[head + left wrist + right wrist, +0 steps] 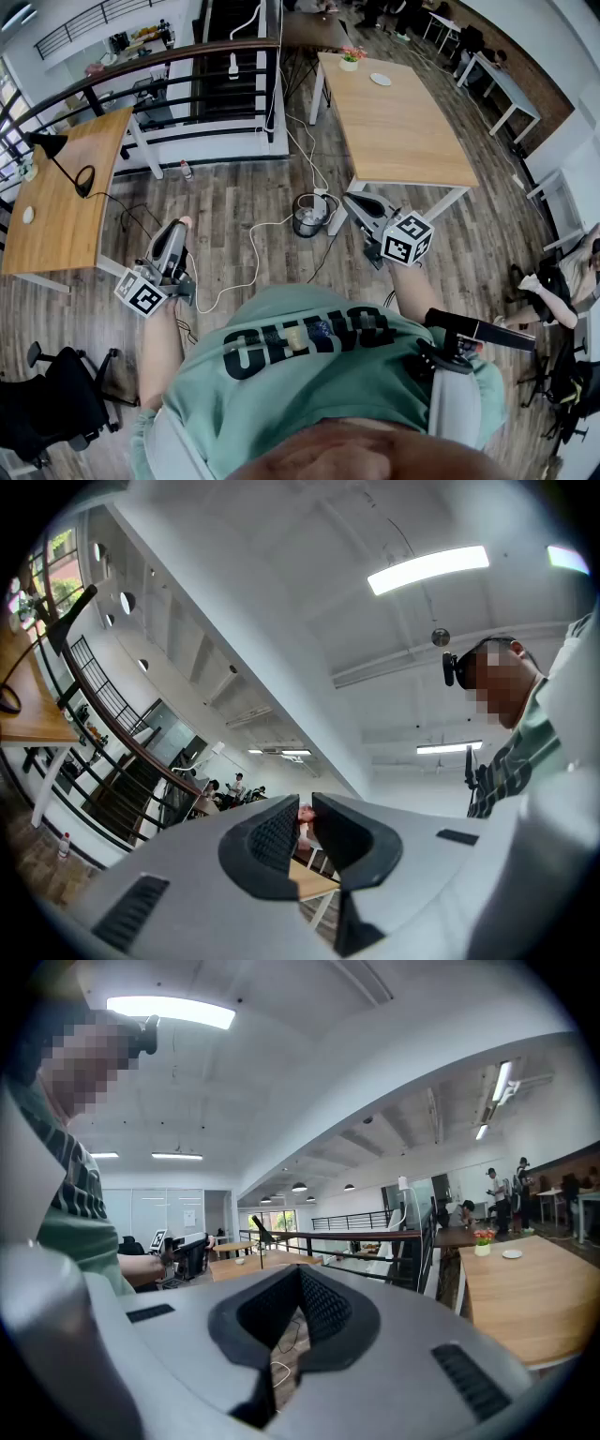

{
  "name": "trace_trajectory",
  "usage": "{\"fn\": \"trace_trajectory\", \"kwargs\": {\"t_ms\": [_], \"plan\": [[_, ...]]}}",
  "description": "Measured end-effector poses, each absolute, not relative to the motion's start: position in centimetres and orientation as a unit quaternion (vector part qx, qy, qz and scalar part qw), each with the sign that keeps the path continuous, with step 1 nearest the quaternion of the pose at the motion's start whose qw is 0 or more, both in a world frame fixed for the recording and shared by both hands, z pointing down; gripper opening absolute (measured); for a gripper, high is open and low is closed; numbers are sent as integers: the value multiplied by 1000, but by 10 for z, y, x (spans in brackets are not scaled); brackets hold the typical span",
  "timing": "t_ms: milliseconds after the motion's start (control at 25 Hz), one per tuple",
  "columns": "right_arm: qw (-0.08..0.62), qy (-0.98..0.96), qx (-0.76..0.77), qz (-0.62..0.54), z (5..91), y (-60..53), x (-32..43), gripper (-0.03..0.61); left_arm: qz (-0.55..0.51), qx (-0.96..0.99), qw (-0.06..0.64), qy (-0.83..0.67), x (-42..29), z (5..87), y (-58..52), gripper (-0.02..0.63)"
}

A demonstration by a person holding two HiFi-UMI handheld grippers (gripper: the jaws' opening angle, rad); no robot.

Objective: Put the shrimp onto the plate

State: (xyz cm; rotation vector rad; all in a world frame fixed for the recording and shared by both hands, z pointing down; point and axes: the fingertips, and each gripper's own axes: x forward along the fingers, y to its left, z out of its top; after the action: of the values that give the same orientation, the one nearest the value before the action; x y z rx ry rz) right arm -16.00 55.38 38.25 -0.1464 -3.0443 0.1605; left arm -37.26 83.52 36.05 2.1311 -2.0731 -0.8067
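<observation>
No shrimp shows in any view. A small white plate (381, 79) lies on the far end of a light wooden table (403, 131), next to a small flower pot (351, 58); the right gripper view also catches the plate (512, 1253). I stand on the wooden floor, well short of that table. My left gripper (174, 228) hangs at hip height at the left, its jaws a narrow gap apart (305, 817) with nothing between them. My right gripper (352, 200) points towards the table's near corner, its tips closed together (300, 1274) and empty.
A round metal pot (307, 214) and loose white cables (248, 253) lie on the floor ahead. A second wooden table (66, 197) with a black desk lamp stands left, a black office chair (52, 398) near it. A dark railing (141, 70) runs behind. A person sits at right (558, 286).
</observation>
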Motion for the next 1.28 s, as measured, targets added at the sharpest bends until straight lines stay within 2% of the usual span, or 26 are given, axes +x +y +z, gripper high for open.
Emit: {"fn": "trace_trajectory", "kwargs": {"t_ms": [800,1040,1280], "plan": [[39,-998,-41,40,370,580,-185,6,-265,704,28,-658,-400,361,854,48],[11,-998,-28,56,359,596,-195,6,-270,711,31,-649,-417,367,870,48],[19,-1000,-2,1,358,615,-198,6,-275,721,44,-635,-426,388,873,48]]}}
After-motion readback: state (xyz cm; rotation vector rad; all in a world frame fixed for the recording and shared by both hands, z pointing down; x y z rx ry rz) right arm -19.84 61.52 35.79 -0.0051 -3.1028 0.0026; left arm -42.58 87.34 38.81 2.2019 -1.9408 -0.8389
